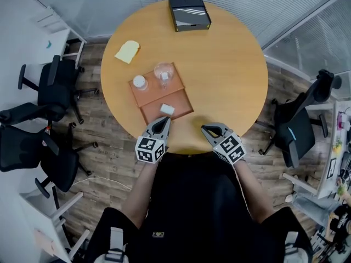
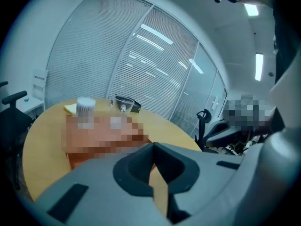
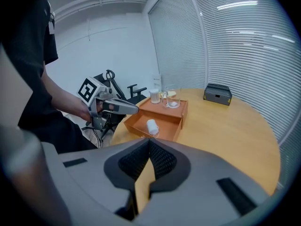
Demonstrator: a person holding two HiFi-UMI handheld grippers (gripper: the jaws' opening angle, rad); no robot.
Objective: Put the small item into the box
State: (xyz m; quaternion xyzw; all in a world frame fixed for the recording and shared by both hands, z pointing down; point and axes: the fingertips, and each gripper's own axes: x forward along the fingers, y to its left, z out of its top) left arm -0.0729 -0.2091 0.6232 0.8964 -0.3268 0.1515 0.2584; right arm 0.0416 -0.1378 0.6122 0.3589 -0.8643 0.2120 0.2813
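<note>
A small white item (image 1: 166,109) (image 3: 152,125) lies in the near compartment of an orange open box (image 1: 176,112) (image 3: 181,110) on the round wooden table (image 1: 219,70). A black box (image 1: 189,12) (image 3: 217,94) stands at the far edge of the table. My left gripper (image 1: 160,126) (image 2: 153,147) hovers at the table's near edge, just short of the white item, jaws shut with nothing between them. My right gripper (image 1: 208,129) (image 3: 149,142) is beside it to the right, over bare table, jaws together and holding nothing.
A white-capped small bottle (image 1: 140,82) (image 2: 85,106) and a clear glass (image 1: 164,73) (image 2: 123,103) stand in the orange box's far compartment. A yellow pad (image 1: 127,51) lies to the left. Office chairs (image 1: 49,92) surround the table.
</note>
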